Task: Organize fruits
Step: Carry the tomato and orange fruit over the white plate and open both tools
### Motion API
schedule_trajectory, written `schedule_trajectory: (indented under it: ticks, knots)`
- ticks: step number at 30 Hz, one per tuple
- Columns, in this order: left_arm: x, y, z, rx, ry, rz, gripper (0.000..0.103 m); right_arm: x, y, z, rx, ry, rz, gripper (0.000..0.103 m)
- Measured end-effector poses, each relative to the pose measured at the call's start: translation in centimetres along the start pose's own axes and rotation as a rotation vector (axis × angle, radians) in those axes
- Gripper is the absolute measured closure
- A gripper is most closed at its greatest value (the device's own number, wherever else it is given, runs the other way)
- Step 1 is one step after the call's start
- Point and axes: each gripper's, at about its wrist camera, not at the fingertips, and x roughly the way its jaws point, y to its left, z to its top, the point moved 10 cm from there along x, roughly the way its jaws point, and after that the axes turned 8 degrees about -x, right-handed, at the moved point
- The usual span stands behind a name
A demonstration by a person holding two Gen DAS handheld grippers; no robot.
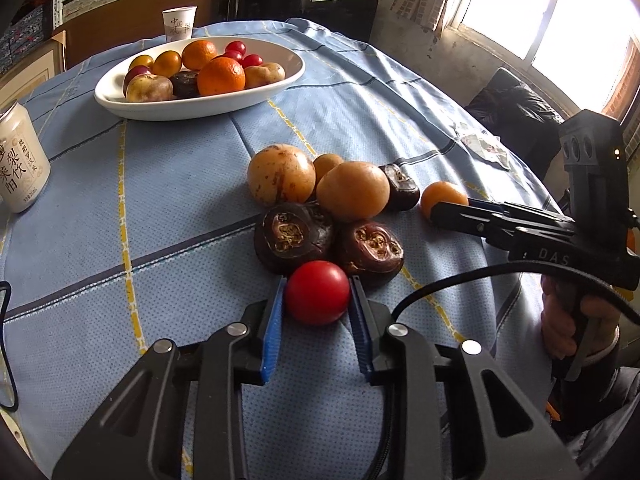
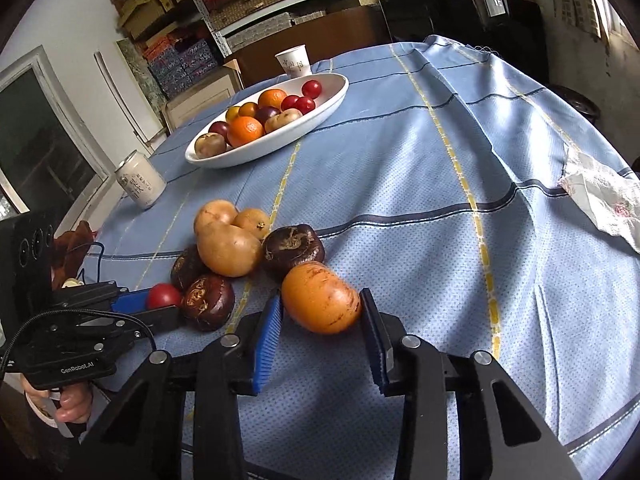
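Left gripper [image 1: 318, 294]: blue pads pressed on both sides of a red tomato [image 1: 317, 293], which sits on the cloth at the near edge of the loose pile.
Right gripper [image 2: 321, 300]: fingers narrow around an orange fruit [image 2: 321, 298] at the right end of the pile; the left pad touches it, but contact at the right pad is hard to make out.
Hidden or cut off: only part of the hand [image 1: 576, 320] on the right gripper's handle shows; in the right wrist view the tomato is half covered by the left gripper's finger; the fruits in the bowl overlap, so their number is uncertain; both windows are washed out by glare.
Surface: a blue tablecloth [image 2: 400, 184] with yellow and dark stripes, wrinkled toward the far right.
Room: shelves stacked with boxes behind the table; a crumpled wrapper [image 2: 600, 196] at the right edge.
Loose pile, counted: three tan-yellow round fruits [image 1: 353, 191], three dark brown ones [image 1: 294, 238], plus the gripped tomato and orange fruit.
Bowl: one white oval bowl [image 1: 120, 98], far left, holding mixed fruit.
Other: one paper cup [image 1: 179, 23] beyond the bowl, one pale can [image 1: 20, 164] at the left.
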Motion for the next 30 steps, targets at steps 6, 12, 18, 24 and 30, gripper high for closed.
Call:
schedule_trajectory:
  ticks: [6,12,18,24,30]
  knots:
    - [-0.8,0.2,0.1,-0.013,-0.034,-0.007,0.073,-1.1,0.3,0.5,0.003,-0.061,0.052,0.064]
    - [-2.1,0.3,0.5,-0.041,-0.076,-0.048,0.073,-1.7,0.8,1.0,-0.023,-0.086,0.07,0.064]
    - [-4.7,0.8,3.9,-0.045,-0.107,-0.064,0.073,-3.0,2.9,5.7,-0.095,-0.1,0.181,0.064]
    - [-4.9,3.6,12.3,-0.082,-0.167,0.033,0.073,1.6,2.4,13.0,-0.065,-0.097,0.211,0.064]
    - [-1.6,7.0,18.2,-0.131,-0.155,0.139,0.073,7.6,0.9,17.9,-0.032,-0.104,0.193,0.064]
